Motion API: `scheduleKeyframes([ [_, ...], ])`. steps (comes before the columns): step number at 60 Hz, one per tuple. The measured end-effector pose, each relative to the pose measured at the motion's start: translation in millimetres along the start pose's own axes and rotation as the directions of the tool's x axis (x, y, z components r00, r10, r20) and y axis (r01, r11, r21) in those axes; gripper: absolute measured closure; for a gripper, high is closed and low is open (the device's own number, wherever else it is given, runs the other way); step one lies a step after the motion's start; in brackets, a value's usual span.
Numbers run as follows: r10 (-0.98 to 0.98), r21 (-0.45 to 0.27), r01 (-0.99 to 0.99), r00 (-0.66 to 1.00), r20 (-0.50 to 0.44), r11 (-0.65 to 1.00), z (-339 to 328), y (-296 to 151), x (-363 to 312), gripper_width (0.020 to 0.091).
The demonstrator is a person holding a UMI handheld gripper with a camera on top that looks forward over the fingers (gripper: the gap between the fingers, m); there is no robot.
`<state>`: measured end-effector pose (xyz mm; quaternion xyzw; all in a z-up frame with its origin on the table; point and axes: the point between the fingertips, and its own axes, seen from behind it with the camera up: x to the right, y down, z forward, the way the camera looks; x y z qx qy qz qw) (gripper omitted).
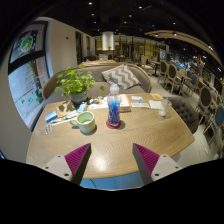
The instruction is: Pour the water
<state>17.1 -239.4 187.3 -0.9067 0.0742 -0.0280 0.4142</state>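
A clear water bottle (pixel 114 104) with a blue label stands upright on a round red coaster in the middle of the wooden table (pixel 140 135). To its left sits a pale green cup (pixel 86 121). My gripper (pixel 112 160) hovers over the table's near edge, well short of the bottle. Its two fingers with magenta pads (pixel 77 157) are spread wide, open, with only bare tabletop between them.
A potted green plant (pixel 75 84) stands behind the cup. Books and papers (pixel 140 101) lie to the right of the bottle, and a small white cup (pixel 163 108) stands further right. A blue-and-white box (pixel 52 118) lies at the table's left. Chairs and a cushioned sofa (pixel 122 74) stand beyond.
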Motion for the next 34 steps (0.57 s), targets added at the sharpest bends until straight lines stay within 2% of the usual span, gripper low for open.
scheduleKeyframes([
  [14,0.000,0.002,0.000,1.000,-0.003,1.000,-20,14,7,0.0254],
  [34,-0.065,0.027,0.065,0.998,-0.007,0.998,-25,6,11,0.0247],
])
